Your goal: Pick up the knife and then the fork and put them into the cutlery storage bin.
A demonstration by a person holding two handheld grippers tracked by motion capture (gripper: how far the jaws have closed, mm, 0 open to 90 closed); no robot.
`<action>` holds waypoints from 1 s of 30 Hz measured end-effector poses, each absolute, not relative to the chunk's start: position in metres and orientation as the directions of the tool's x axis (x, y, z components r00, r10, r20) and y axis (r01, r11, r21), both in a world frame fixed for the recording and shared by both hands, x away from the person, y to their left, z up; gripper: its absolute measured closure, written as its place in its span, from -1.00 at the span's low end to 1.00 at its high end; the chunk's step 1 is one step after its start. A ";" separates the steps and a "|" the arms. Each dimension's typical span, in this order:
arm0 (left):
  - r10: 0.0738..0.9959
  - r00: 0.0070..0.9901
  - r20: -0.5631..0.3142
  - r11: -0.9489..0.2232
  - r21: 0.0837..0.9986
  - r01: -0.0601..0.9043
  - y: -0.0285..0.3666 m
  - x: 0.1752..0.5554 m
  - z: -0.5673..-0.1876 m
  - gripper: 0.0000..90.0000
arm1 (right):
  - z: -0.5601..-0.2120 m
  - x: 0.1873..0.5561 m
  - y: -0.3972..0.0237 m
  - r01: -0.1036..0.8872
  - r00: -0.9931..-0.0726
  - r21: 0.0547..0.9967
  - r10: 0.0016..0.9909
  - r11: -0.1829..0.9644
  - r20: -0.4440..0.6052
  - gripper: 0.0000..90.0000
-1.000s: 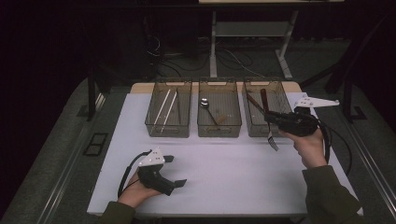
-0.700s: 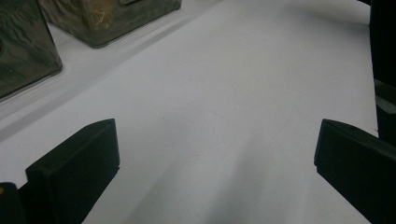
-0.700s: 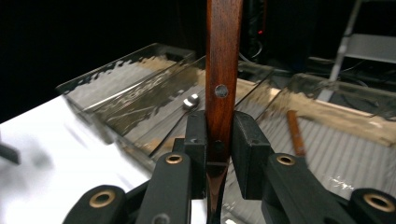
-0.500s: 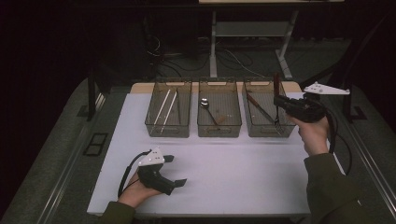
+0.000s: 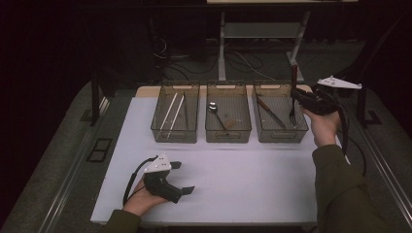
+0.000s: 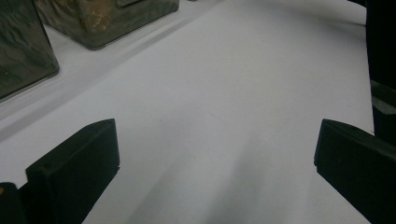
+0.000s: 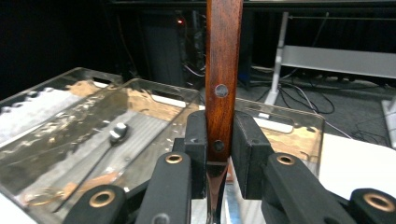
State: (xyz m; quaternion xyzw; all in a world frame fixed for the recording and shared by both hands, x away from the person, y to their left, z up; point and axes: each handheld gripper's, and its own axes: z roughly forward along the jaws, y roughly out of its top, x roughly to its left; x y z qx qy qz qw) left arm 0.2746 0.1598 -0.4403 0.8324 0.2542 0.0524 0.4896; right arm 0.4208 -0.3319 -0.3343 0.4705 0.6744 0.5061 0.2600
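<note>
Spanning most of the high view, the white rectangular table top (image 5: 243, 179) is seen to carry three clear plastic bins in a row along its far edge. The right-hand clear bin (image 5: 279, 136) holds a dark-handled utensil lying aslant; the middle clear bin (image 5: 228, 133) holds a metal spoon (image 5: 214, 109) (its bowl towards the far wall); the left-hand clear bin (image 5: 175, 136) holds pale sticks, probably chopsticks.

Above the right-hand bin's right edge, the right gripper (image 5: 296, 99) is held with its jaws clamped on the wooden-handled fork (image 7: 223, 70). The fork's long axis is kept upright, handle up and tines pointing down into that bin, so a drop into it is judged to be the move in hand. The right hand is by far the nearer.

The left gripper (image 5: 182, 177) is rested on the table's near part, jaws wide apart with nothing between them.
</note>
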 end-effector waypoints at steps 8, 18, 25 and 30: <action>0.473 0.866 -0.163 -0.390 0.842 0.372 0.160 0.275 -0.440 -1.00 | -0.356 0.434 -0.336 0.431 -0.380 0.899 0.919 0.074 0.107 0.71; 0.474 0.865 -0.166 -0.392 0.840 0.375 0.160 0.275 -0.441 -1.00 | -0.385 0.438 -0.339 0.495 -0.358 0.864 0.927 0.087 0.112 0.71; 0.473 0.865 -0.166 -0.392 0.839 0.376 0.160 0.275 -0.441 -1.00 | -0.397 0.440 -0.338 0.533 -0.350 0.836 0.933 0.127 0.082 0.71; 0.475 0.864 -0.167 -0.392 0.839 0.377 0.159 0.275 -0.441 -1.00 | -0.398 0.441 -0.337 0.542 -0.357 0.831 0.929 0.124 0.094 0.61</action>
